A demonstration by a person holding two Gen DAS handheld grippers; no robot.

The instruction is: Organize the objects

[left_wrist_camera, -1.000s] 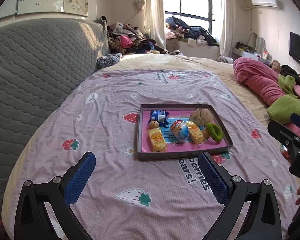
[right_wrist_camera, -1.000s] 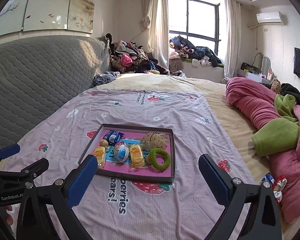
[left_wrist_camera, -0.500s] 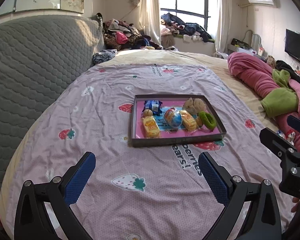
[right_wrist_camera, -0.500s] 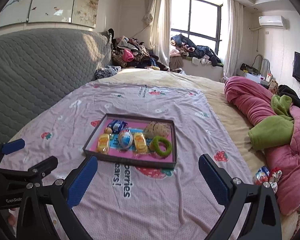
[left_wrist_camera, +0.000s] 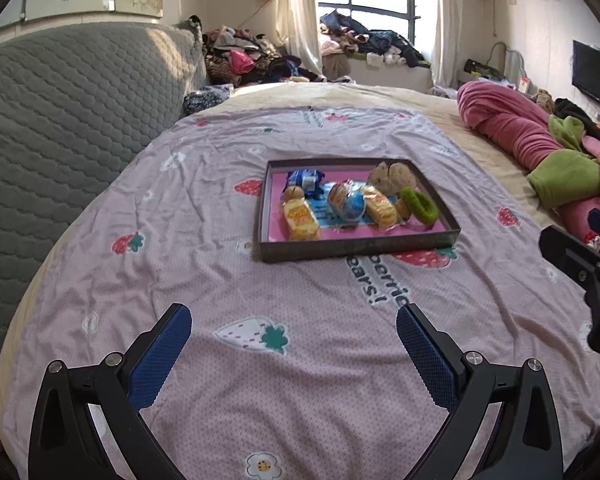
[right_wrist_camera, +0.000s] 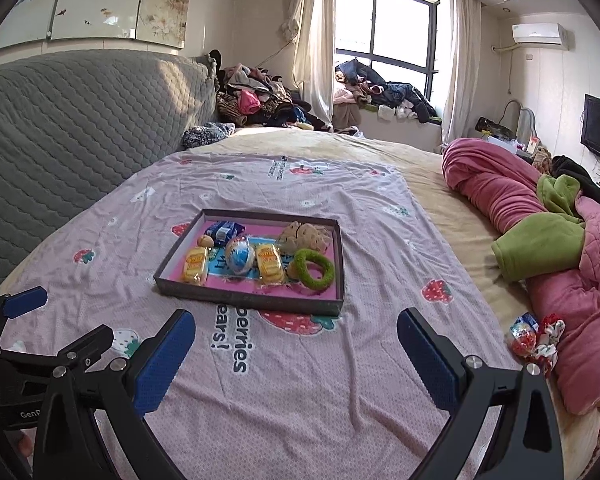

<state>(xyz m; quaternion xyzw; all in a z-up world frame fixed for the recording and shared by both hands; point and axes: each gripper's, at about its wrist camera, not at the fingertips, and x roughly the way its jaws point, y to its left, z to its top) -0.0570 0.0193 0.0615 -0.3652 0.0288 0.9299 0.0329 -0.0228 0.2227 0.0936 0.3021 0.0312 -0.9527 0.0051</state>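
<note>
Hovering above the pink strawberry-print sheet (left_wrist_camera: 228,240) on the bed, well short of the tray (left_wrist_camera: 356,243): left gripper (left_wrist_camera: 294,350) with blue-padded fingers (left_wrist_camera: 160,356) spread wide and released, grasping nothing. Likewise hanging on the near side of the tray (right_wrist_camera: 256,300): right gripper (right_wrist_camera: 296,350), fingers (right_wrist_camera: 428,364) parted and empty. Sitting inside the tray on its pink liner: green ring (right_wrist_camera: 314,269) at the right end, tan plush toy (right_wrist_camera: 306,236) just behind the ring, two yellow snack packs (right_wrist_camera: 196,266) flanking a blue-and-white egg-shaped toy (right_wrist_camera: 240,256), blue wrapper (right_wrist_camera: 224,230) in the far left corner with a small brown round thing (right_wrist_camera: 206,241) just beside it. Lying to the right of the tray, well apart from it, near the rolled pink quilt (right_wrist_camera: 500,188): a red-and-blue wrapped item (right_wrist_camera: 524,334) and a red-and-white patterned piece (right_wrist_camera: 550,340) on the bed's edge. Rising to the left of the tray: grey quilted headboard (right_wrist_camera: 80,128).
</note>
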